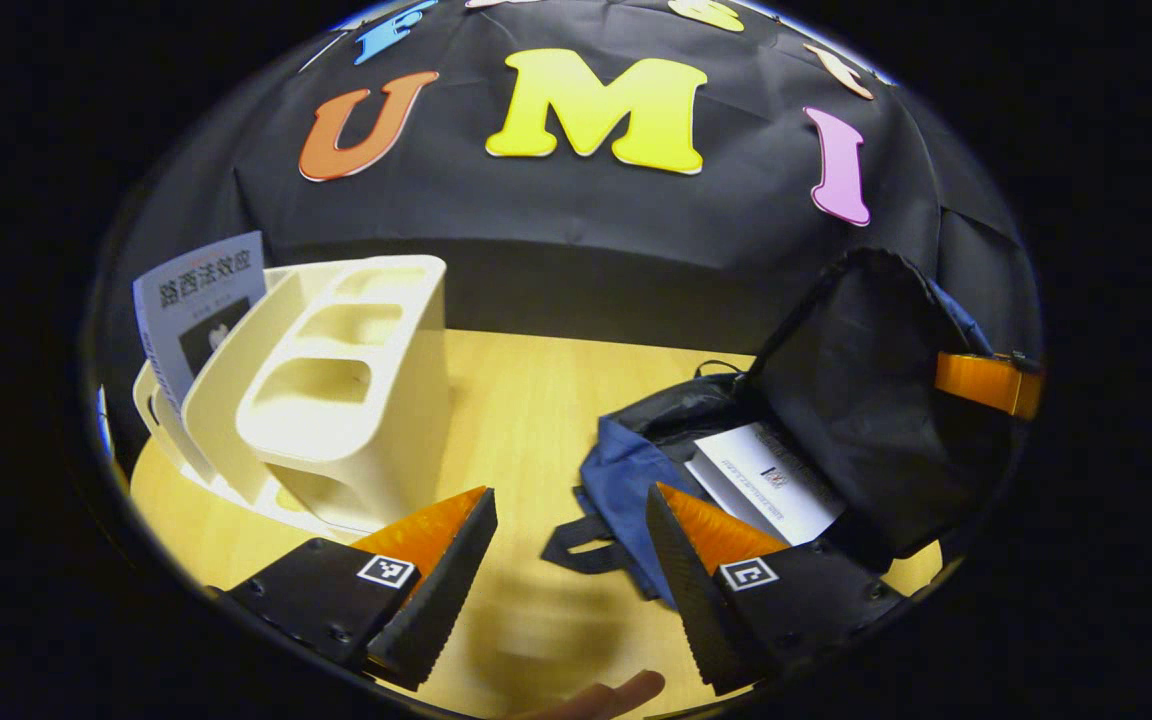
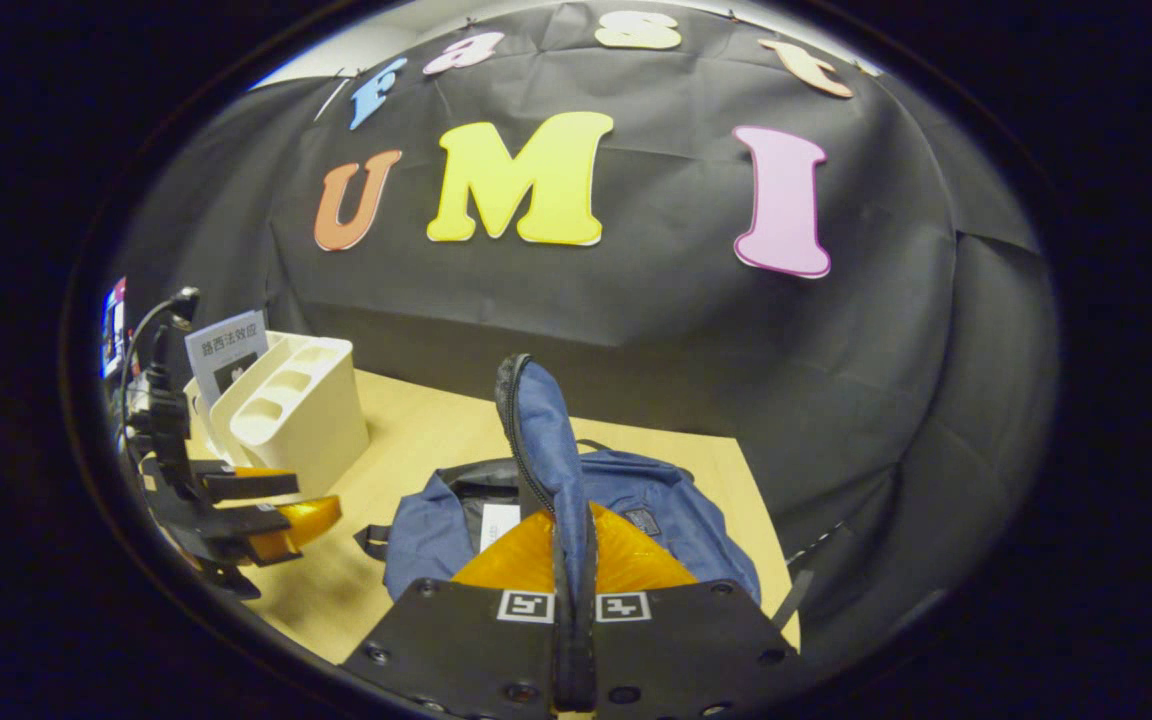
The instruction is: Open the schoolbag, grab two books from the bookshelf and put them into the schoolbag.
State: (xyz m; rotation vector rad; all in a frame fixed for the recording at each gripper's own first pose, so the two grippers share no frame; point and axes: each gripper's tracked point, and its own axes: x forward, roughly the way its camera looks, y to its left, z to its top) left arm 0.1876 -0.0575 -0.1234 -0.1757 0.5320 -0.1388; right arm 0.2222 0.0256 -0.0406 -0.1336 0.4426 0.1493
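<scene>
A blue schoolbag [image 1: 626, 480] lies open on the wooden table [image 1: 526, 400], its black-lined flap [image 1: 866, 400] held up. My right gripper [image 2: 573, 540] is shut on that flap [image 2: 541, 430]. A white book [image 1: 766, 480] lies inside the bag. A cream bookshelf [image 1: 336, 380] stands at the left with a grey-white book [image 1: 198, 300] upright in it. My left gripper [image 1: 571, 540] hangs open over the table between shelf and bag, holding nothing. In the right gripper view the left gripper [image 2: 266, 510] hovers beside the bookshelf [image 2: 286, 410].
The black booth wall [image 1: 586, 260] rises right behind the table. A fingertip [image 1: 606, 697] shows at the bottom of the left gripper view. A carry strap [image 1: 576, 545] of the bag trails toward the table's front.
</scene>
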